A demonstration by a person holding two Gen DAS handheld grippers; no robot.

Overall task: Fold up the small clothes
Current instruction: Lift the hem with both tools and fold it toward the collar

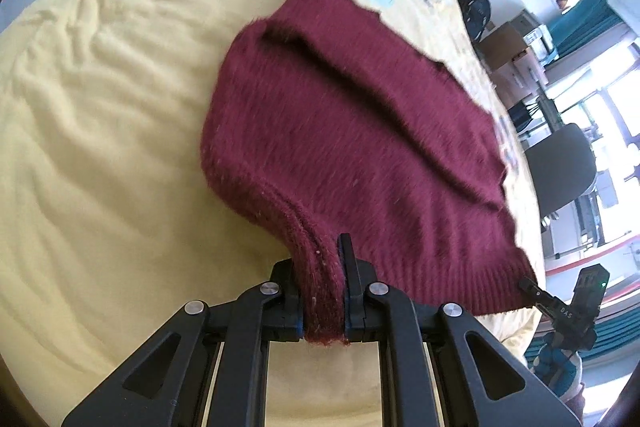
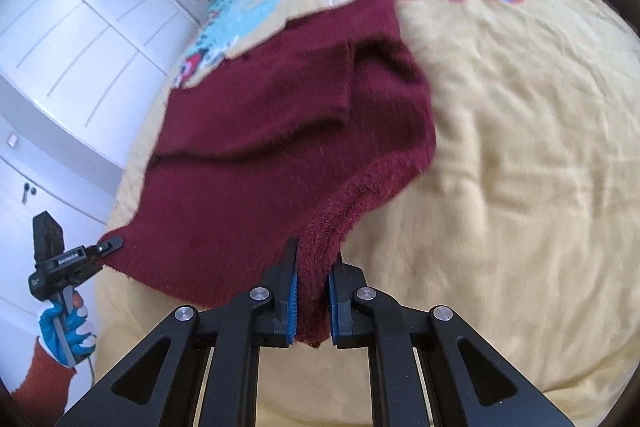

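Two black two-finger grippers, the left gripper (image 1: 324, 291) at bottom centre of its view and the right gripper (image 2: 312, 293) likewise, each clamp a bunched edge of burgundy knitted garment (image 1: 360, 131) between blue-padded fingers.

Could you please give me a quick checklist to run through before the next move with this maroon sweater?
1. Left gripper shut on the maroon sweater: ok.
2. Right gripper shut on the ribbed edge: ok.
3. Near edge lifted off the yellow blanket: ok.
4. Far end resting on the blanket: ok.
5. Sweater free of creases: not ok, a long fold runs across it.
6. Layers aligned underneath: cannot tell.
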